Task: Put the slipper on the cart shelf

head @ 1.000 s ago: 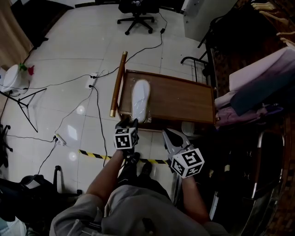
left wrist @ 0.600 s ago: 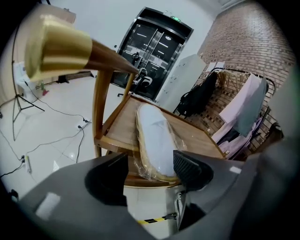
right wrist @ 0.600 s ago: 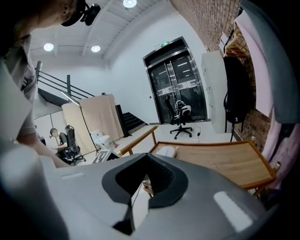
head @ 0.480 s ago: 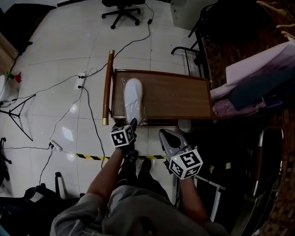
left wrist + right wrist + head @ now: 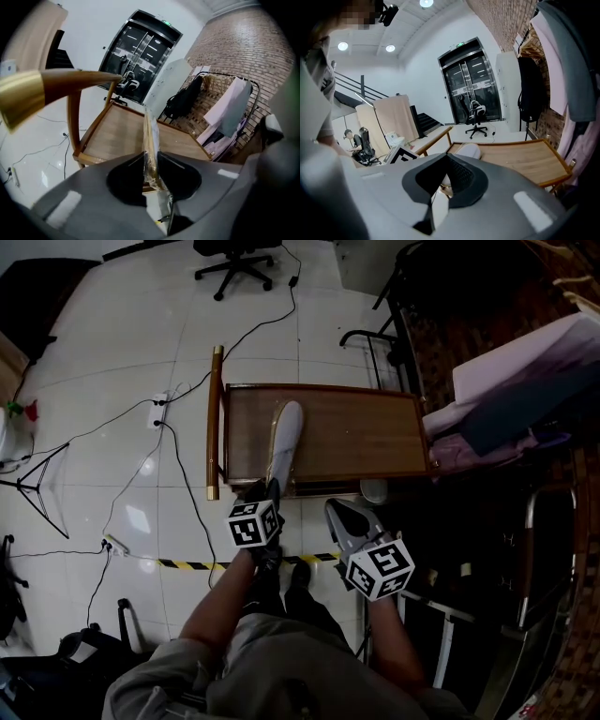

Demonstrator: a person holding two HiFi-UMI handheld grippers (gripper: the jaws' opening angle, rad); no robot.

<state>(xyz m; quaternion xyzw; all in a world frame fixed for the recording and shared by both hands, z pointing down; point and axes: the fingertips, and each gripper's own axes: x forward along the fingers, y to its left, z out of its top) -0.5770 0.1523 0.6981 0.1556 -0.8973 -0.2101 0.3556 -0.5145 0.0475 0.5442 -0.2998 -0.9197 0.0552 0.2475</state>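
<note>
A white slipper (image 5: 284, 442) in clear plastic stands tilted on its edge on the wooden cart shelf (image 5: 356, 432), near the shelf's left end. My left gripper (image 5: 270, 491) is at the slipper's near end. In the left gripper view the slipper (image 5: 151, 140) runs edge-on between the jaws, which have just been closing and now press on it. My right gripper (image 5: 339, 515) hovers shut in front of the shelf's near edge, apart from the slipper. The right gripper view shows the slipper (image 5: 468, 151) beyond its jaws.
The cart's wooden handle bar (image 5: 213, 423) runs along the shelf's left side. Cables (image 5: 178, 446) and yellow-black tape (image 5: 192, 563) cross the tiled floor. An office chair (image 5: 234, 251) stands far back. A rack with clothes (image 5: 506, 381) fills the right side.
The slipper lay flat on the shelf before; now it is turned up on its edge with the left gripper's jaws closed on its near end. The right gripper has barely moved.
</note>
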